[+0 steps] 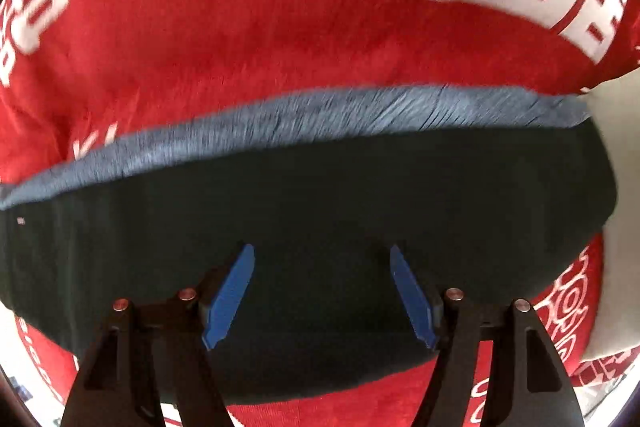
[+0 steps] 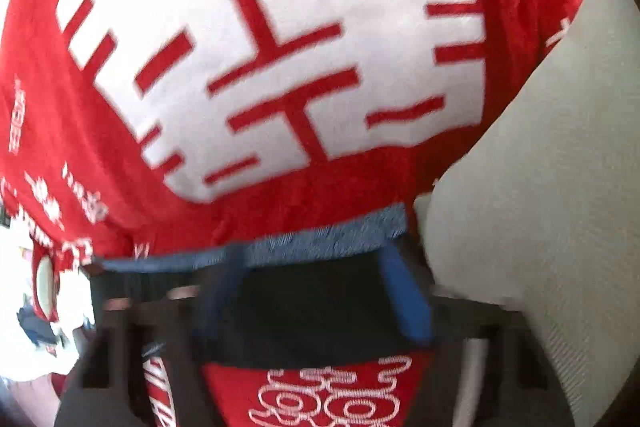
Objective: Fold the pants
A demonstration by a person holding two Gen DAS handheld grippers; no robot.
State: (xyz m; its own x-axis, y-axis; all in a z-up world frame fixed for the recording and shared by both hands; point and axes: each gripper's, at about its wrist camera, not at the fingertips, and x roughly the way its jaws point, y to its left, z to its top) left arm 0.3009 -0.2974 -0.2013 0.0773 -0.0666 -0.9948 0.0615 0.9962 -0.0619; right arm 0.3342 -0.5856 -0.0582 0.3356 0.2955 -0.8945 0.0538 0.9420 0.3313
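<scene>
Pants on my red printed blanket

Under my hands lies a red blanket [image 1: 248, 11] printed with large white blocks of characters, and it carries everything here. Directly on it lie the dark pants [image 1: 320, 195], spread flat with their blue-grey waistband [image 1: 304, 119] along the edge toward the big white block. Beside the waistband's end, a pale cream cloth [image 2: 552, 155] lies over the blanket's edge. On the opposite side of the pants, the red fabric shows again with white outlined lettering.
</scene>
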